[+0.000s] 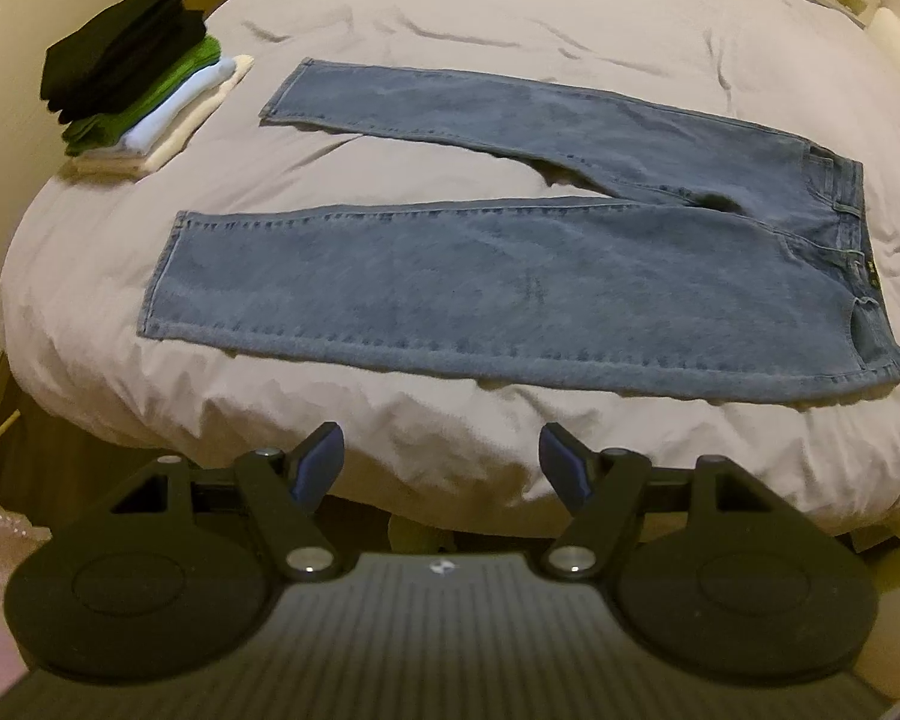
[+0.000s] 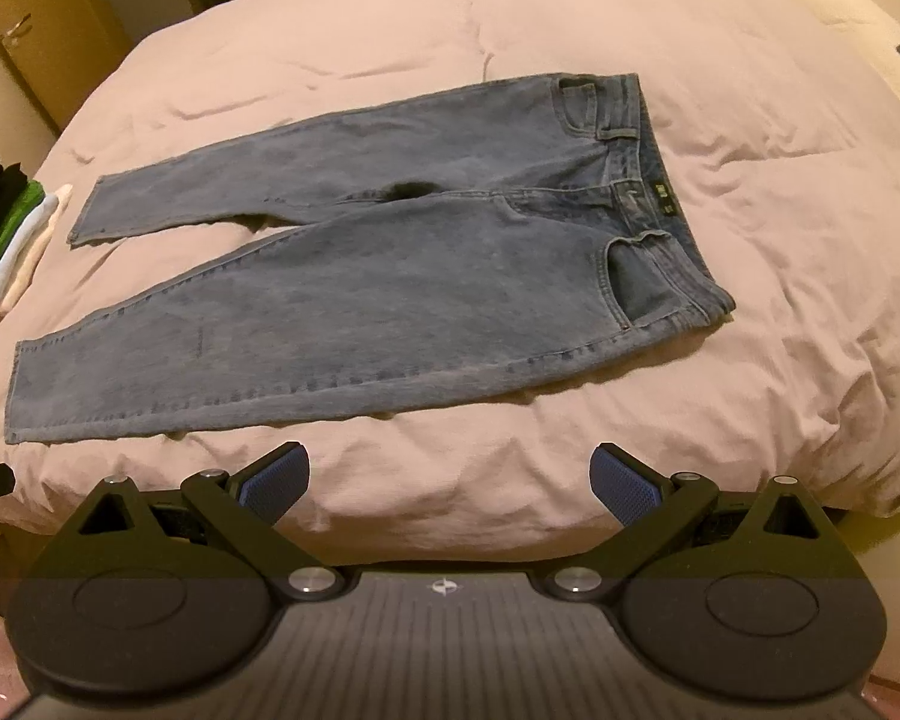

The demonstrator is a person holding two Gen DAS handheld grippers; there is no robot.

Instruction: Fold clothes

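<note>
The jeans (image 1: 510, 276) were seen to be of blue denim, matt and coarse-woven, with visible stitched seams and a faded wash. The bed (image 1: 450, 12) was covered by a soft, matt, pale cloth, crumpled into shallow creases. The stack of folded clothes (image 1: 132, 96) was made up of matt cloth in black, green, pale blue and cream. The left tool (image 1: 441, 468) was built of matt black plastic with shiny metal pivot pins, and its pads were of blue textured rubber. The right tool (image 2: 447, 483) showed the same finish, its blue pads (image 2: 624, 486) finely cross-hatched.
</note>
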